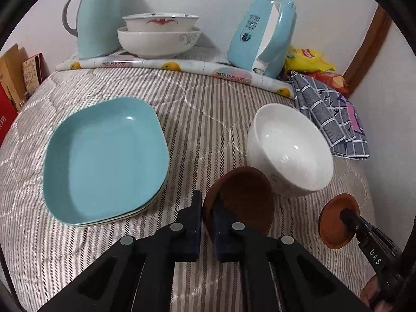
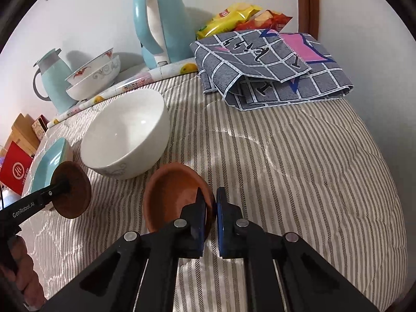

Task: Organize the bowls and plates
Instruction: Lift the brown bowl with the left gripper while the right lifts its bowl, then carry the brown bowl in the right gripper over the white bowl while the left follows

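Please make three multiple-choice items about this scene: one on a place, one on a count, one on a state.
1. Where is the plain white ceramic bowl?
A. on the striped quilted cover
B. inside the square turquoise plate
C. under the checked grey cloth

2. How many small round brown saucers are held?
A. one
B. two
C. three

3. How is the left gripper?
A. wide open and empty
B. shut on a brown saucer
C. shut on the white bowl

Answers:
1 A: it sits on the striped cover, apart from the turquoise plate.
2 B: one saucer in the left gripper, another in the right gripper.
3 B: its pads pinch the saucer's rim.
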Tool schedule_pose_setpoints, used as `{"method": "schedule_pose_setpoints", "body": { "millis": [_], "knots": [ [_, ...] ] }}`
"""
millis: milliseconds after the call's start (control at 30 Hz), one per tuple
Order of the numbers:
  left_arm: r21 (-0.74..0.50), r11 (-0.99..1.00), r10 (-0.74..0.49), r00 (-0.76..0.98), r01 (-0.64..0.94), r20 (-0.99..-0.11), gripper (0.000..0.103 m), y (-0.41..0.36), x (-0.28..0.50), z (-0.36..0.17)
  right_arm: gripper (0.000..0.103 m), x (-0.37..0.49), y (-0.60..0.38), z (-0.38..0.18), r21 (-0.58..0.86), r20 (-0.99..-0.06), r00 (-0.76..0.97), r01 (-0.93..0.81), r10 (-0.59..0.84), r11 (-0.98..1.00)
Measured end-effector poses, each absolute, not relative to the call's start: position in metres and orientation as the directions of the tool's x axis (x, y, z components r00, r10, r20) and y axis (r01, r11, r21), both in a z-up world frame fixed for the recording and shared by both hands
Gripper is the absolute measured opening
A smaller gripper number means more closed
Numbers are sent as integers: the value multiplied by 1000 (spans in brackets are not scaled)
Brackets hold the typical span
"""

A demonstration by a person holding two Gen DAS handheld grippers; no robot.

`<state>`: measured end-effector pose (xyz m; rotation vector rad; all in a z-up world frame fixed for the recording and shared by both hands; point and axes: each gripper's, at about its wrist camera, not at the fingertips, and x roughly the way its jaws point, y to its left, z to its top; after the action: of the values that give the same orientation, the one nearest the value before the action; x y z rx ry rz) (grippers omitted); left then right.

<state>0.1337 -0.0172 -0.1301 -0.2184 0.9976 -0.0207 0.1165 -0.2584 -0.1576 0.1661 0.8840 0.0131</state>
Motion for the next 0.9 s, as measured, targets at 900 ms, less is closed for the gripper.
{"method": "schedule_pose_setpoints", "body": {
  "millis": [900],
  "knots": [
    [-194,978,-101,634,-79,-767,8,38,137,-55,8,121,-205,-64,145,-662,745,19,83,989]
  ]
}}
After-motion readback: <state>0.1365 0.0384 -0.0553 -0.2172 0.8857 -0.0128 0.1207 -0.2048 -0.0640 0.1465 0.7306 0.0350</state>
